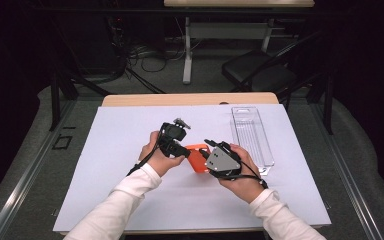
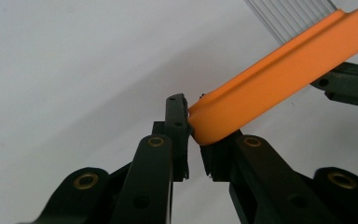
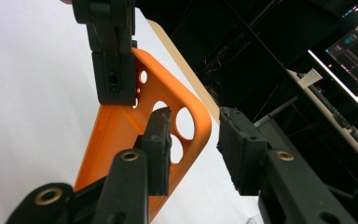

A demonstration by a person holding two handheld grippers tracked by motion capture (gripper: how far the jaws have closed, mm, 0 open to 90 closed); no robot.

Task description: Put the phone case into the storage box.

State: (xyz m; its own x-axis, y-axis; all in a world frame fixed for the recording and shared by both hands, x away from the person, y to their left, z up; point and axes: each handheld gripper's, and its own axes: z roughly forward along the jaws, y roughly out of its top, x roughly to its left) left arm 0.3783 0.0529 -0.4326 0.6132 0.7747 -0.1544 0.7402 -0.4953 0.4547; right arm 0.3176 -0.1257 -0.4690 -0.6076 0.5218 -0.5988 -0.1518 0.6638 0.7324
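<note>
Evidently the orange phone case (image 1: 196, 156) is held up off the bench (image 1: 130, 145), between the two hands near the middle of the white sheet. The left gripper (image 2: 193, 140) has its fingers (image 2: 176, 126) nipped narrow on one rounded end of the case, and the bite looks shallow: in the left gripper view only the very edge sits between the pads. The right gripper (image 3: 193, 144) stands with its fingers (image 3: 158, 140) apart; in the right gripper view one finger lies in front of the camera-hole corner of the case, the other well off to the side with dark room behind it, so it does not look to be clamping anything.

The main risk, as a judgement, is that the case hangs from a single thin edge grip. Soft rubbery material could flex or slide out of the pads, and the case could then swing or drop to the bench. If the right fingers close where they are, one could poke into a lens hole or catch the rim and lever the case out of the left grip. Pulling the two grippers apart would twist the case instead of passing it over cleanly.

A clear plastic tray (image 1: 252, 137) lies near the right hand (image 1: 242, 175); a dropped case or a wide elbow move could knock it
</note>
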